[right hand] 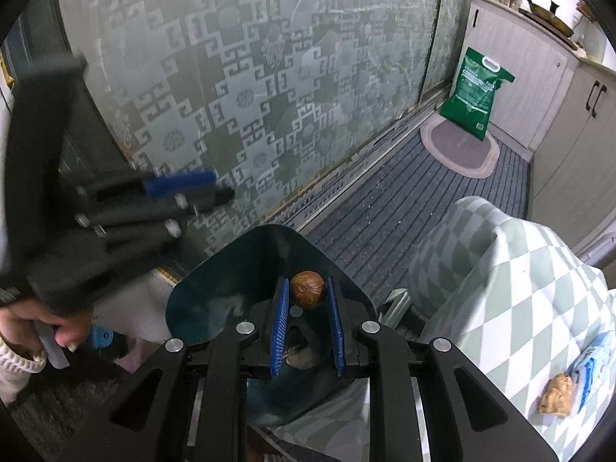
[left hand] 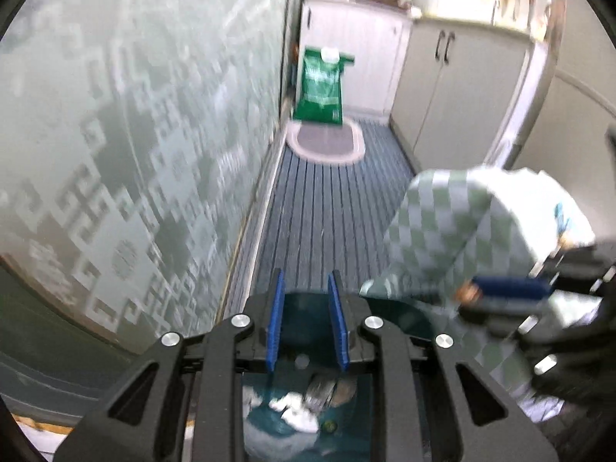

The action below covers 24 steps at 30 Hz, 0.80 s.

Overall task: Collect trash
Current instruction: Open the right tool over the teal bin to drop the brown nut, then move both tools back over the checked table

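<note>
R gripper (right hand: 307,296) pinches a brown nut (right hand: 308,290) btwn its blue pads, over the dark teal bin (right hand: 215,292). L gripper (left hand: 306,290) is slightly spread, nothing btwn pads. Bin's contents are mostly hidden; white crumpled scraps (left hand: 296,412) are blurry.

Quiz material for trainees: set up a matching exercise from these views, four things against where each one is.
Things:
1. brown nut
2. green sack
3. oval mat
4. tan scrap

Places:
A. on the checked cloth
B. flat on the striped floor
C. between the right gripper pads
D. standing against the white cabinet

Pairs: 1-C, 2-D, 3-B, 4-A
</note>
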### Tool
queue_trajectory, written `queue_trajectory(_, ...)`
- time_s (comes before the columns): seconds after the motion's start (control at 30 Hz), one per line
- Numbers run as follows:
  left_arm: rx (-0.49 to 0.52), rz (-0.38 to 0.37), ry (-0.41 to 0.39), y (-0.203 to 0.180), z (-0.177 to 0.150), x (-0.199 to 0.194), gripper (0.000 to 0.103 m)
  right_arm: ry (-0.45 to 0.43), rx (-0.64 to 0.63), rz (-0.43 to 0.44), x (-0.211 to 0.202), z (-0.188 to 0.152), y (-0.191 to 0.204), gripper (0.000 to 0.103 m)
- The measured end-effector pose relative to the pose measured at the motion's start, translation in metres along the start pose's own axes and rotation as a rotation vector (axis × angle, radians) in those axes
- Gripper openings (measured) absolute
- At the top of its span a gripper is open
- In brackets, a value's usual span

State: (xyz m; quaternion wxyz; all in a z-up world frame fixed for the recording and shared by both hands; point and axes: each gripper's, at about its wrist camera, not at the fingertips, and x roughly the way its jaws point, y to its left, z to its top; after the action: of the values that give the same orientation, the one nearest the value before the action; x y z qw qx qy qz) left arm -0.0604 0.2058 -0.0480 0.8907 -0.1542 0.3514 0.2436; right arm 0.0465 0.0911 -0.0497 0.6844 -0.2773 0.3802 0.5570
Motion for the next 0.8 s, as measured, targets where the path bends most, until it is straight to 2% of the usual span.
queue_trajectory(0.2,-0.039,-0.002,-0.140,-0.001,0.010,-0.031,0.025,0.064,-0.017,0.014,0.014,-0.005,0.010,0.020)
queue_trajectory(0.47,-0.080,-0.036,-0.225,0.002,0.016,-0.045,0.025,0.140,-0.038,0.050,0.029,-0.011,0.020,0.021)
queue_trajectory(0.5,-0.082,-0.042,-0.236,0.002,0.015,-0.047,0.025,0.148,-0.039,0.054,0.030,-0.012,0.021,0.023)
queue_trajectory(0.6,-0.083,-0.050,-0.260,-0.001,0.017,-0.051,0.026,0.147,-0.036,0.060,0.030,-0.012,0.022,0.044)
queue_trajectory(0.8,-0.103,-0.067,-0.317,-0.007,0.022,-0.065,0.027,0.098,-0.011,0.095,0.019,-0.010,0.019,0.045)
